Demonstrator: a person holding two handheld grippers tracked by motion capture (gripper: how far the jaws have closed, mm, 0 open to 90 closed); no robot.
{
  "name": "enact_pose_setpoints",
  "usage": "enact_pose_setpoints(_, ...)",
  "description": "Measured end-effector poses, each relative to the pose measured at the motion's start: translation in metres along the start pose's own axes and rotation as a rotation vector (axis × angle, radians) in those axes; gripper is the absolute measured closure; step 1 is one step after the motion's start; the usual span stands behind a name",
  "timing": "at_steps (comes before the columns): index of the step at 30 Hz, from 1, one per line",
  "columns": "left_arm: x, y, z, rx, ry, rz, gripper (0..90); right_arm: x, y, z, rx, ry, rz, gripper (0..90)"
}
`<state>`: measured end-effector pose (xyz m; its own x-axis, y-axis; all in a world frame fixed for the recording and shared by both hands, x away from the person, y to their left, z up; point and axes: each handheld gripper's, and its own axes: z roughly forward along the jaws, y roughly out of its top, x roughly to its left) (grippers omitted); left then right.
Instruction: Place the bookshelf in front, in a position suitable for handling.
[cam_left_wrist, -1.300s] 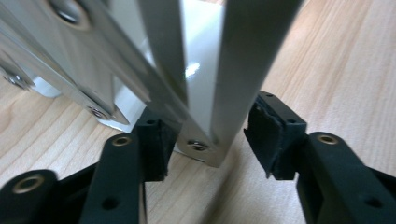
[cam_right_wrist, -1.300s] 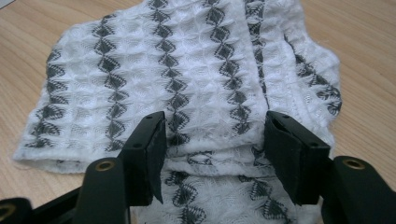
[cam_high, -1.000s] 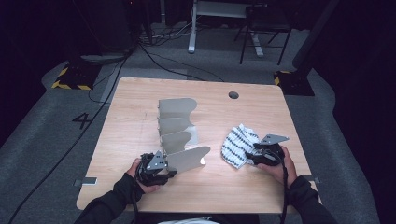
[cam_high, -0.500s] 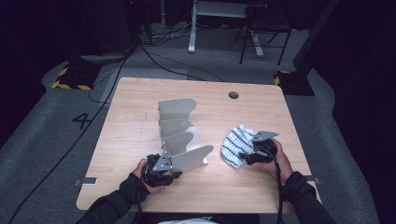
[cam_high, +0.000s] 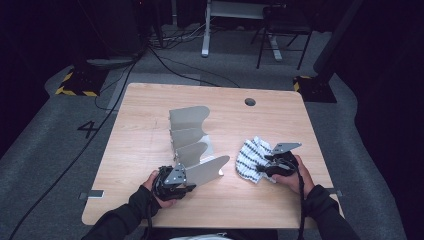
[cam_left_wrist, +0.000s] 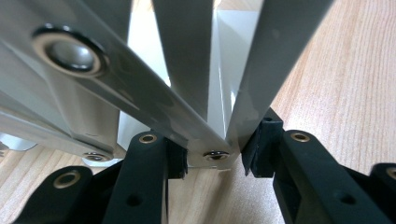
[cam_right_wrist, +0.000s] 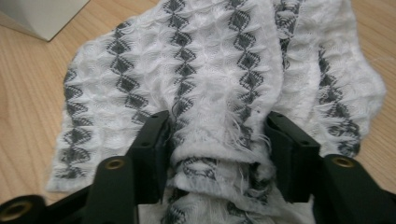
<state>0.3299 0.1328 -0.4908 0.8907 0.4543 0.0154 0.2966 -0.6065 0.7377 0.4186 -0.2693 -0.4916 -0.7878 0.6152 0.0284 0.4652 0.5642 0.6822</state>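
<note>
- Two holds are being set up at once, and neither looks finished: your left gripper (cam_high: 186, 186) is at the near end of the grey metal file sorter (cam_high: 192, 142), your right gripper (cam_high: 266, 169) at the striped cloth (cam_high: 252, 157).
- Left jaws have just been closing; in the left gripper view they bracket the sorter's base edge (cam_left_wrist: 212, 156), one pad touching and the other just beside it, so you cannot yet call it a firm clamp.
- Right jaws have just been closing too, with a bunched fold of cloth (cam_right_wrist: 210, 140) between them; the fabric bulges against both pads, so you seem to have it pinched.
- What is left, as I judge it: lifting the cloth and bringing it to the sorter while your left gripper steadies it.
- Sorter stands on the table (cam_high: 150, 125) left of centre, its long axis running away from you, dividers upright and stepped, the nearest one fanned out towards the cloth.
- Cloth lies crumpled right of the sorter, apart from it.
</note>
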Motion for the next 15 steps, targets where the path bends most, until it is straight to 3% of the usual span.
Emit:
enact_pose_setpoints(7,-0.002,0.006,0.007,-0.005,-0.002,0.009,66.6,0.008,-0.002,-0.002,-0.015,0.015,-0.018,69.4)
enact_pose_setpoints(15,-0.004,0.009,0.011,-0.011,0.000,0.009,66.7,0.013,-0.006,-0.006,-0.022,-0.007,-0.039,74.3)
